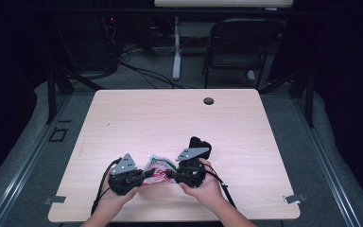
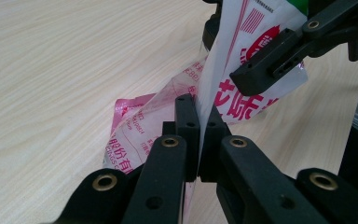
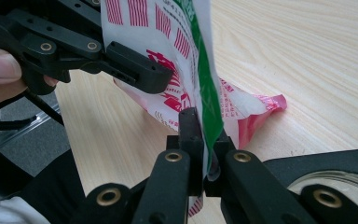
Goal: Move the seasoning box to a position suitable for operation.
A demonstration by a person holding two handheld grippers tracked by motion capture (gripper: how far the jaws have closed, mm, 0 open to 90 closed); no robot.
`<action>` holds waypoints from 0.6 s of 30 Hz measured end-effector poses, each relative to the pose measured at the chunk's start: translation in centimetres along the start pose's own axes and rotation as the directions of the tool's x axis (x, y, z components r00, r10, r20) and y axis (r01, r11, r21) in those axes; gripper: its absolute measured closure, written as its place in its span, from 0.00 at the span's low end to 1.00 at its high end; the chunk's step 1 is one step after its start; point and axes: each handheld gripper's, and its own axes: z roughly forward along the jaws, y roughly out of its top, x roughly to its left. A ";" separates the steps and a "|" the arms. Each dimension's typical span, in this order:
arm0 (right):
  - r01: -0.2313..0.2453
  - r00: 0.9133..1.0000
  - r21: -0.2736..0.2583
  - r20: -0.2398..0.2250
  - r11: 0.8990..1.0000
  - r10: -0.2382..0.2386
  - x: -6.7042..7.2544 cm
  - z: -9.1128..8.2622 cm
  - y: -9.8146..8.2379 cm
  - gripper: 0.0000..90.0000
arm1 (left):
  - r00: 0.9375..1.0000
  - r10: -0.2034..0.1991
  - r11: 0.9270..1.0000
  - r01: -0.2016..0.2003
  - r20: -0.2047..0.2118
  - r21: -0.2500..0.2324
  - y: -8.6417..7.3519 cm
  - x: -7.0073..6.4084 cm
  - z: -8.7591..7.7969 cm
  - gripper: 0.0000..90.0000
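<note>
A: Quick one. Nearest you, your left gripper [image 1: 144, 176] is clenched on the packet [image 1: 157, 171]. Its pads [image 2: 187, 122] pinch one edge flat, with film on both sides of the jaws.

B: And my right?

A: Your right gripper [image 1: 168, 175] is clamped on the packet too, at the opposite edge. In the right gripper view its jaws bite the film right by the green stripe. So both ends are held and neither gripper is free.

B: Why hold it from both sides?

A: My guess is that you're setting up to pull it apart or tear it open. Two opposed grips on a thin film let you load the seam between them. One grip would just drag the packet along the table [image 1: 179, 118].

B: Where does the packet sit?

A: Near your edge of the table, between the two grippers. The upper part is lifted and stands roughly upright. The lower part, pink and crumpled, trails down to the wood and rests there, as both gripper views show.

B: Anything farther out?

A: There's a black thing [image 1: 200, 144] just beyond your right gripper; I can't tell what it is. Past that there's bare wood, then a cable hole [image 1: 209, 100] near the far edge. A chair [image 1: 238, 47] stands on the floor behind the table.
</note>
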 end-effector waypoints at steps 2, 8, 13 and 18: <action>0.006 1.000 -0.001 0.001 1.000 -0.006 0.1 0.0 0.0 1.00 | 1.000 0.002 1.000 -0.002 0.000 0.002 -0.1 0.0 0.0 1.00; 0.015 1.000 -0.002 -0.006 1.000 -0.015 0.1 0.1 0.0 1.00 | 1.000 0.004 1.000 -0.004 -0.002 0.017 -0.2 0.2 0.0 0.96; 0.024 1.000 -0.001 -0.005 1.000 -0.024 0.1 0.1 0.2 1.00 | 1.000 0.015 1.000 -0.015 -0.016 0.025 -0.4 0.2 0.1 0.92; 0.030 0.999 -0.008 -0.011 1.000 -0.030 0.0 0.2 0.3 1.00 | 0.998 0.049 0.998 -0.048 -0.041 0.045 -0.7 0.4 0.4 0.83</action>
